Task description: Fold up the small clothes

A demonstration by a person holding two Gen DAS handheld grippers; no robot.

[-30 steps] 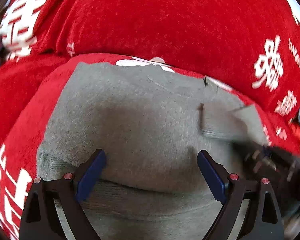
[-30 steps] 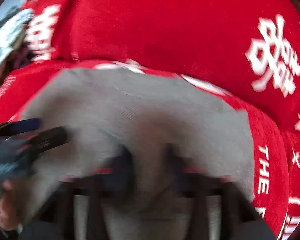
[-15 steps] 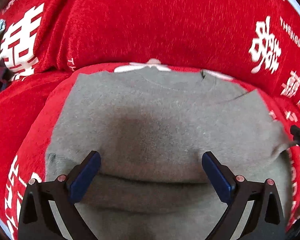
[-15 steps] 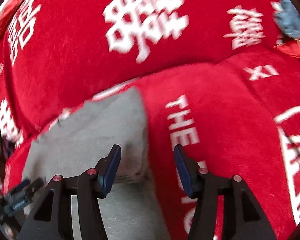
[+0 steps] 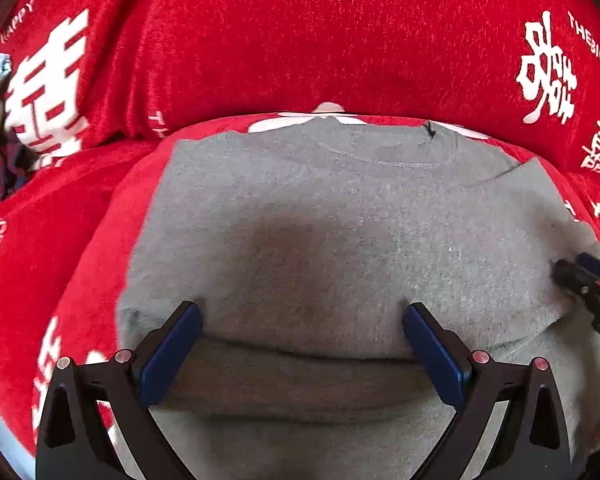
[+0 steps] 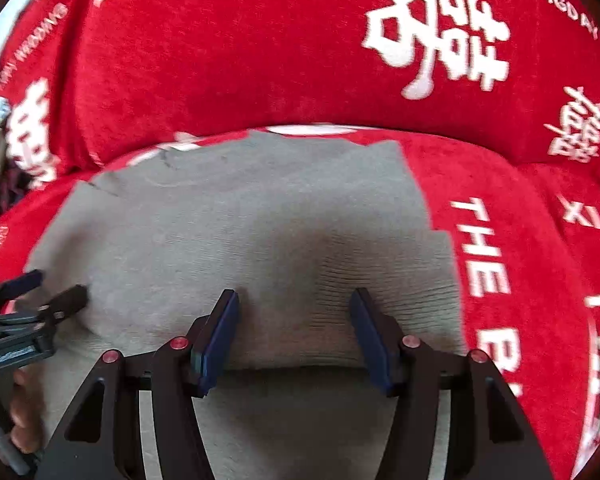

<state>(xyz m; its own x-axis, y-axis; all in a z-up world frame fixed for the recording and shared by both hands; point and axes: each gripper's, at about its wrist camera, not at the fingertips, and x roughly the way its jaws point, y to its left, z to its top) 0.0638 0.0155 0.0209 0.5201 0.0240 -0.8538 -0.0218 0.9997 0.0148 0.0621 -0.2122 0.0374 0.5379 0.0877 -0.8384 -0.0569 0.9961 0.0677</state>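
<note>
one grey garment [image 5: 332,216] on red cover [image 5: 300,40], two claws, left claw [image 5: 302,344] wide open, right claw [image 6: 294,332] part open, both empty

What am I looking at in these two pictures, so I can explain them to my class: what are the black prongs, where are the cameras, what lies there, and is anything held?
No robot here: a person holds a two-finger gripper in each hand, and each gripper carries a wide-angle camera looking along its fingers. One picture comes from the left gripper, the other from the right gripper. The black prongs with blue pads are those fingers. Below them lies a grey garment, partly folded, on a red cloth with white lettering. Each camera also glimpses the other gripper at its edge. Both grippers stand open over the garment; neither holds anything.
</note>
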